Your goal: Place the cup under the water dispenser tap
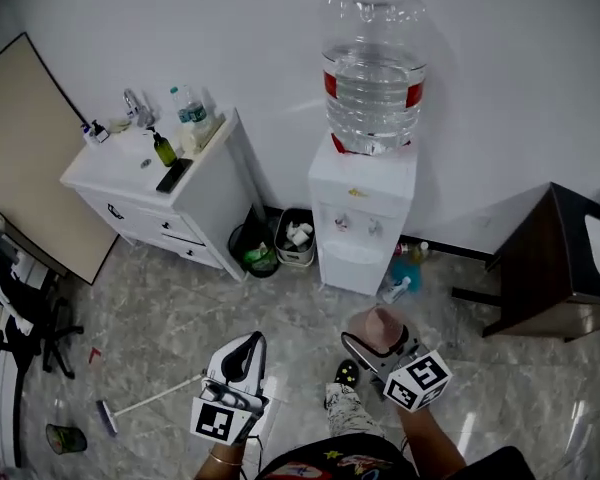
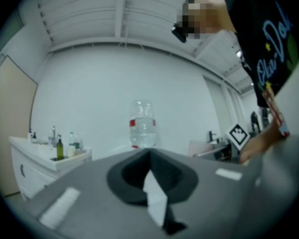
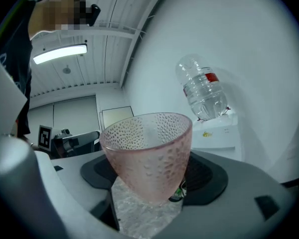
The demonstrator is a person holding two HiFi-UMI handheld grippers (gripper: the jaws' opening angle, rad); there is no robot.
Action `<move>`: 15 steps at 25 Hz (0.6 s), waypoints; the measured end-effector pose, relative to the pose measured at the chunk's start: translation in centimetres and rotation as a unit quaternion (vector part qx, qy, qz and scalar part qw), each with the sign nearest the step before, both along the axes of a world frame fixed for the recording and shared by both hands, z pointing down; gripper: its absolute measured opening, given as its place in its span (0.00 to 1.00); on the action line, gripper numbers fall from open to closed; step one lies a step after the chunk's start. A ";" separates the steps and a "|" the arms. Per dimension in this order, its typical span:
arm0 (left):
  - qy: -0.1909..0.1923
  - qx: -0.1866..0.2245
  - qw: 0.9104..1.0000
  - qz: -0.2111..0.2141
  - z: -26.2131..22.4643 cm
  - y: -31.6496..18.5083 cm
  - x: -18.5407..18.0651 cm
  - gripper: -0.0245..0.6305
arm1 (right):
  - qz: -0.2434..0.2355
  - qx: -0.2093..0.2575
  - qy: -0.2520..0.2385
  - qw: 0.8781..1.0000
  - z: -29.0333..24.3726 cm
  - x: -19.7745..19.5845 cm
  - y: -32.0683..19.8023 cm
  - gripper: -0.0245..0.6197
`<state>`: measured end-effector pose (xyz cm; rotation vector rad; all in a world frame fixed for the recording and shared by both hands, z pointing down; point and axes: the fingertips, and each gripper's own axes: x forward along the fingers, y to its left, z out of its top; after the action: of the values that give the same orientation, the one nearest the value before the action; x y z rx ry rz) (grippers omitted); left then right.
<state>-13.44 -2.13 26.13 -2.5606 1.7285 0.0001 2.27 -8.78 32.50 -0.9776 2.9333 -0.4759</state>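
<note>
Right gripper [image 1: 384, 349] is clamped on the pink dimpled glass cup [image 1: 379, 326], held upright. The white bottle-topped water dispenser [image 1: 361, 220] stands well apart at twelve o'clock. Left gripper [image 1: 242, 356], jaws together and empty, is less directly aligned.

The cup [image 3: 147, 156] is translucent pink, patterned all over with small dimples. The water dispenser [image 1: 363, 213] is white, and its clear big bottle [image 1: 372, 73] carries a red band. The cabinet [image 1: 170, 203] is white, with a dark green small bottle [image 1: 164, 149] on it. The floor [image 1: 180, 328] is grey with pale marbling. The table [image 1: 545, 258] is dark brown. The cube [image 1: 418, 380] on the right gripper [image 1: 375, 343] is white with black square markers.
</note>
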 end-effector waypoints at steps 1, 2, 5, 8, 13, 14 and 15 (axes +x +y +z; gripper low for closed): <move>0.011 0.000 1.000 -0.018 -0.1 -2.9 -1.0 0.02 | -0.006 0.009 0.005 1.000 0.0 -0.7 -3.0 0.59; 0.015 -0.003 0.999 -0.029 0.0 -5.6 -1.9 0.02 | -0.009 0.022 0.010 1.000 0.0 -1.4 -5.9 0.60; -0.008 -0.008 0.999 -0.035 2.5 -13.8 -3.3 0.02 | -0.005 0.052 0.030 0.998 2.5 -3.3 -14.2 0.60; 0.002 -0.024 0.999 -0.033 7.2 -20.4 -3.3 0.02 | 0.034 0.019 0.024 0.999 7.9 -4.5 -20.7 0.59; 0.021 -0.053 0.998 0.001 16.6 -27.7 -0.5 0.02 | 0.096 -0.011 0.072 0.993 19.2 -6.3 -26.8 0.60; 0.021 -0.061 0.998 0.012 18.3 -28.7 0.2 0.02 | 0.102 -0.019 0.076 0.992 21.5 -6.6 -27.4 0.60; 0.022 -0.067 0.997 0.021 19.9 -29.6 0.8 0.02 | 0.108 -0.030 0.081 0.990 23.9 -6.9 -28.0 0.60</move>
<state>-12.60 -31.75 46.02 -2.7106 1.7457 -0.0598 -4.63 -36.75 56.36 -1.3855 2.9163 -0.4993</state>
